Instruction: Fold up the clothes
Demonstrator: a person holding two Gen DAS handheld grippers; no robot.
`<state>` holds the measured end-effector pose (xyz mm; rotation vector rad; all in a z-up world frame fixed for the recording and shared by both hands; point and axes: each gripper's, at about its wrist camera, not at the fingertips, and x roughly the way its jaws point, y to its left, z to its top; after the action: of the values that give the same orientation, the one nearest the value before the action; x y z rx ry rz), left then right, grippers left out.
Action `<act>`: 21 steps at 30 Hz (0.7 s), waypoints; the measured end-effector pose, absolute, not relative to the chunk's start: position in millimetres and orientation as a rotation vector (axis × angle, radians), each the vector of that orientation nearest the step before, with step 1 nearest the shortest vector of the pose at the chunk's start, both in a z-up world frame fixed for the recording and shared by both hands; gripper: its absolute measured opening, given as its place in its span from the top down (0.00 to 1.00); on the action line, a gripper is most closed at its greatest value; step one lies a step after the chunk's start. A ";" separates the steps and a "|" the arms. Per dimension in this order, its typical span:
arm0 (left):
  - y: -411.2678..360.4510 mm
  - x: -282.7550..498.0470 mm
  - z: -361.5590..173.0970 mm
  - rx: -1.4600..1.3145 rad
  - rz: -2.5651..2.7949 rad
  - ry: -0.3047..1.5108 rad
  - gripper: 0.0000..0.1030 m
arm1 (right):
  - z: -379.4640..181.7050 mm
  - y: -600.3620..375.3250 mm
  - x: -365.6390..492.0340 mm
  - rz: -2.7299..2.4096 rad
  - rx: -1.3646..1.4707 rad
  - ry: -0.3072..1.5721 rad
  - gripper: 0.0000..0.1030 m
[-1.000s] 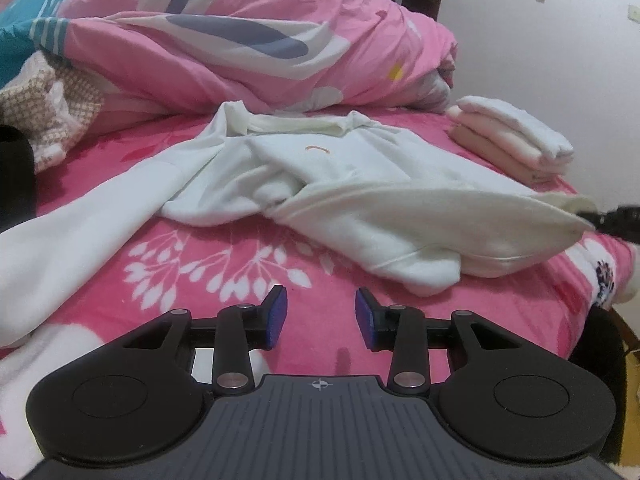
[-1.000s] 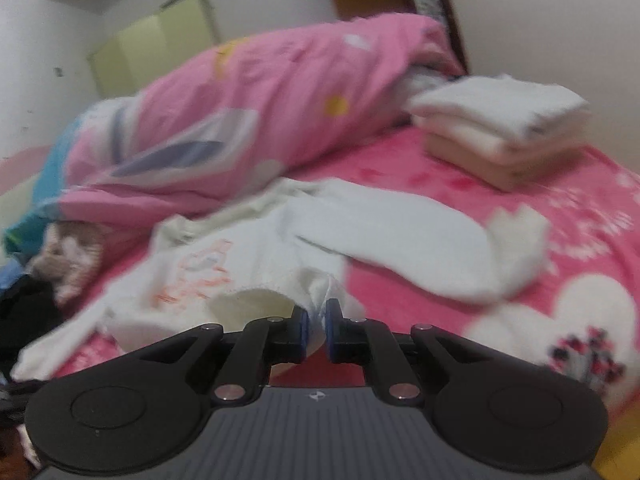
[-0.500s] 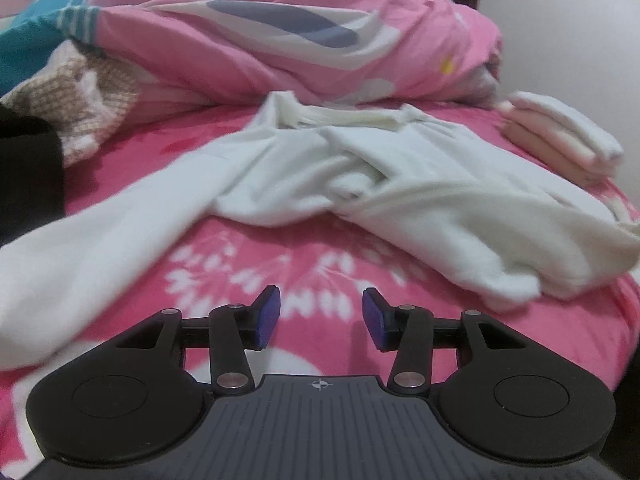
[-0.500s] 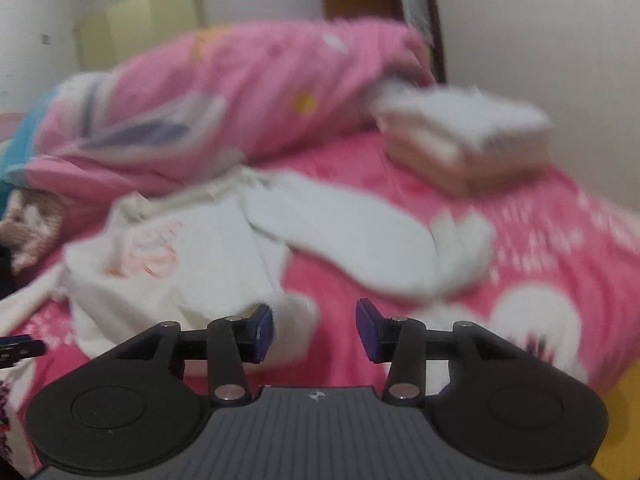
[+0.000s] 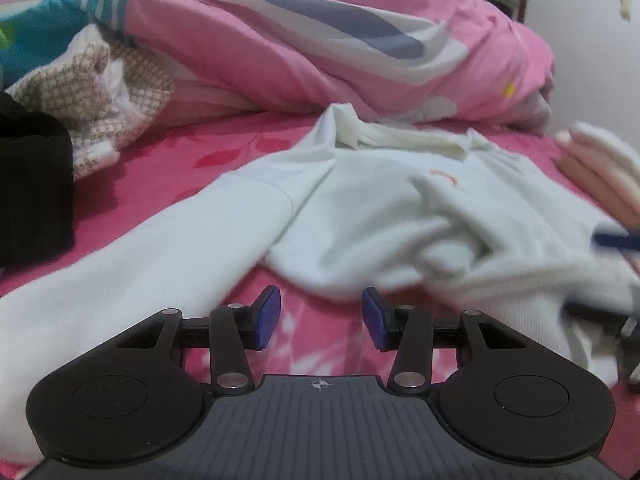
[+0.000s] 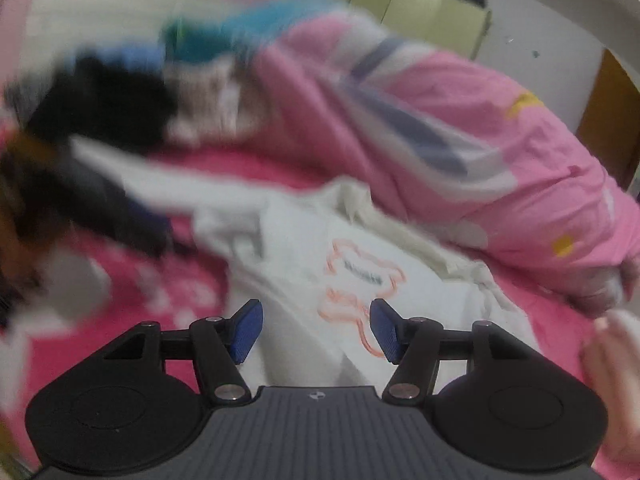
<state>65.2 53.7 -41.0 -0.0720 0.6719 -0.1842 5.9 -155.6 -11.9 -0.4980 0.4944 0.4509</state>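
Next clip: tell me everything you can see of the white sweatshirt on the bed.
The white sweatshirt looks like soft, thick knit with a ribbed cream collar and an orange outline print with small dark lettering on the chest. It lies crumpled and unfolded on the pink floral bedsheet, collar towards the pink quilt, one long sleeve stretched out flat, the body bunched in folds. No gripper is seen holding it.

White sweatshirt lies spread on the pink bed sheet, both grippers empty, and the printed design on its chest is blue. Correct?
Not quite: the design on the white sweatshirt is outlined in orange, as the right wrist view shows. The sweatshirt does lie on the pink bed sheet, and both grippers are empty.
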 end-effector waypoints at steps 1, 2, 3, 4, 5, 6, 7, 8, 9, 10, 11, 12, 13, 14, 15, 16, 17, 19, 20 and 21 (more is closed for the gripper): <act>54.8 69.8 -41.0 -0.088 -0.188 0.679 0.57 | -17.3 -153.3 12.1 0.448 -0.514 0.525 0.46; 55.8 74.3 -40.9 -0.105 -0.193 0.686 0.57 | -21.6 -152.4 16.9 0.450 -0.520 0.556 0.53; 56.3 78.7 -41.5 -0.120 -0.196 0.694 0.57 | -21.2 -156.6 16.7 0.473 -0.489 0.587 0.75; 56.8 83.0 -42.0 -0.134 -0.198 0.702 0.57 | -18.7 -159.7 14.8 0.496 -0.463 0.602 0.94; 56.8 86.5 -42.6 -0.140 -0.197 0.706 0.57 | -15.3 -161.6 10.6 0.513 -0.453 0.597 0.95; 56.5 89.8 -43.2 -0.141 -0.190 0.711 0.57 | -11.9 -162.7 4.0 0.522 -0.460 0.576 0.95; 56.2 93.0 -43.8 -0.142 -0.183 0.716 0.57 | -8.3 -164.2 -2.8 0.534 -0.465 0.558 0.96; 56.9 95.9 -44.4 -0.146 -0.176 0.721 0.57 | -3.6 -167.7 -10.1 0.560 -0.454 0.549 0.96; 58.3 97.9 -45.2 -0.156 -0.171 0.726 0.57 | 1.6 -172.3 -17.1 0.596 -0.434 0.539 0.96; 60.0 99.1 -46.0 -0.164 -0.168 0.730 0.57 | 6.0 -178.3 -24.6 0.635 -0.412 0.524 0.96; 61.7 100.2 -46.8 -0.173 -0.166 0.735 0.57 | 10.6 -184.6 -32.2 0.674 -0.391 0.509 0.96; 63.4 101.2 -47.5 -0.181 -0.163 0.739 0.57 | 14.8 -192.9 -40.5 0.711 -0.366 0.498 0.96; 64.8 101.5 -47.8 -0.187 -0.162 0.741 0.57 | 17.2 -202.9 -47.9 0.725 -0.344 0.498 0.96; 66.0 101.7 -48.0 -0.192 -0.162 0.743 0.57 | 19.7 -212.8 -55.4 0.738 -0.321 0.498 0.96; 66.7 101.9 -47.8 -0.195 -0.161 0.744 0.57 | 22.1 -222.7 -62.8 0.752 -0.298 0.498 0.96; 67.5 102.1 -47.3 -0.200 -0.161 0.745 0.57 | 23.8 -232.7 -69.7 0.761 -0.275 0.501 0.96; 67.8 102.2 -46.5 -0.205 -0.159 0.746 0.57 | 22.6 -242.6 -74.1 0.749 -0.251 0.517 0.96; 68.7 100.7 -44.4 -0.210 -0.159 0.748 0.57 | 18.3 -260.8 -81.2 0.709 -0.207 0.544 0.96; 69.1 99.1 -42.9 -0.212 -0.160 0.749 0.58 | 13.3 -268.7 -81.5 0.684 -0.184 0.560 0.96; 69.7 95.5 -41.2 -0.216 -0.166 0.753 0.58 | 8.2 -275.9 -81.6 0.660 -0.163 0.576 0.96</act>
<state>95.5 69.7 -41.2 -0.2157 0.7532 -0.1664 -81.6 -275.9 8.2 -0.1632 0.5762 0.6599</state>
